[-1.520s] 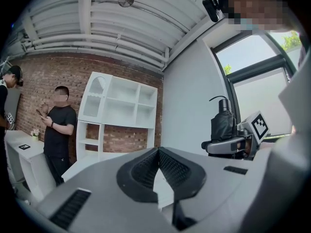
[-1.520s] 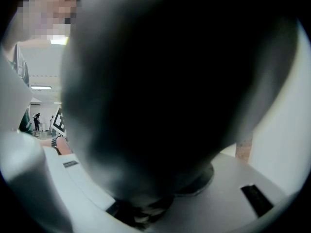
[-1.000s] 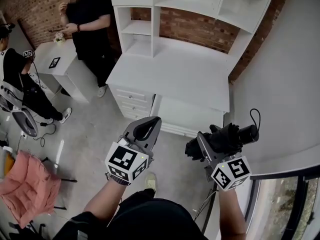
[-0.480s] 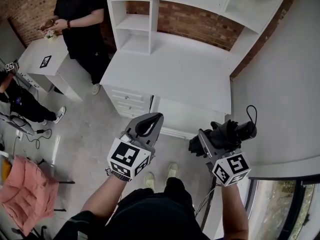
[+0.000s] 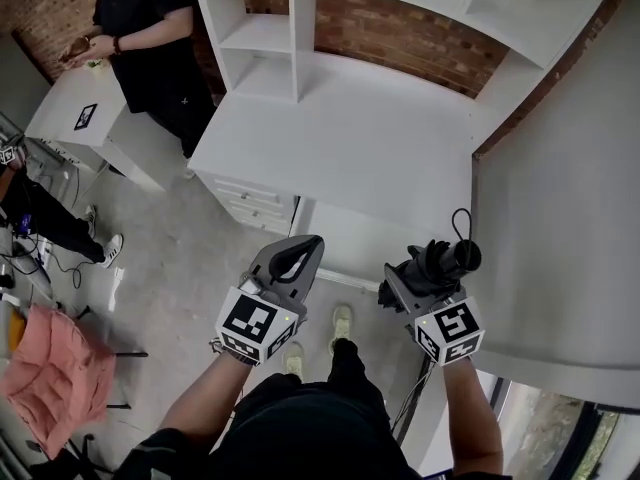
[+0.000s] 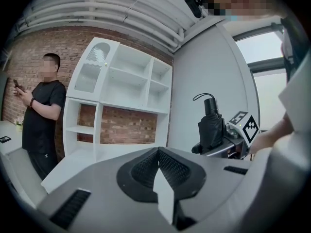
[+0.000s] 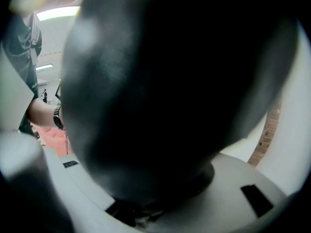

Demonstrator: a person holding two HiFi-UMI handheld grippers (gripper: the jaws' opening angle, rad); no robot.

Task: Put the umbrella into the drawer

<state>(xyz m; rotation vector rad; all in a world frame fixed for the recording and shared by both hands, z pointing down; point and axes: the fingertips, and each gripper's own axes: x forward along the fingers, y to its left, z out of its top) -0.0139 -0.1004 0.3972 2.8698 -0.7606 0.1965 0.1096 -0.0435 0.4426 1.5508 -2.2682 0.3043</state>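
**Head view.** My left gripper (image 5: 305, 252) sat at 6 o'clock of the picture's centre. Its jaws were pressed together with nothing between them, and its own view showed the two ribbed pads meeting along one line. My right gripper (image 5: 408, 279), near the left one and at its 3 o'clock, was clamped on the folded black umbrella (image 5: 440, 261). The umbrella lay across the jaws with its handle end pointing toward 2 o'clock. Its wrist loop (image 5: 459, 220) stood up at 12 o'clock of the handle. The umbrella was held in the air, touching neither the table (image 5: 350, 138) nor the drawers (image 5: 255, 204). In the right gripper view the dark fabric filled nearly the whole field and covered the pads.

**Furniture.** The white table lay at 12 o'clock of both grippers. The drawers appeared closed and were stacked under the table's left end, at 11 o'clock of the left gripper. A white panel (image 5: 350, 236) showed below the table's front edge, between the drawers and the umbrella. I could not tell whether it was a drawer front. White shelving (image 5: 262, 43) rose at the table's far side against a brick wall (image 5: 400, 40).

**Surroundings.** At 10 o'clock a person in black (image 5: 140, 23) stood beside a small white side table (image 5: 75, 118). A pink cloth (image 5: 45, 378) lay at 8 o'clock. My shoes (image 5: 342, 320) showed on the floor (image 5: 190, 258) between the two grippers.
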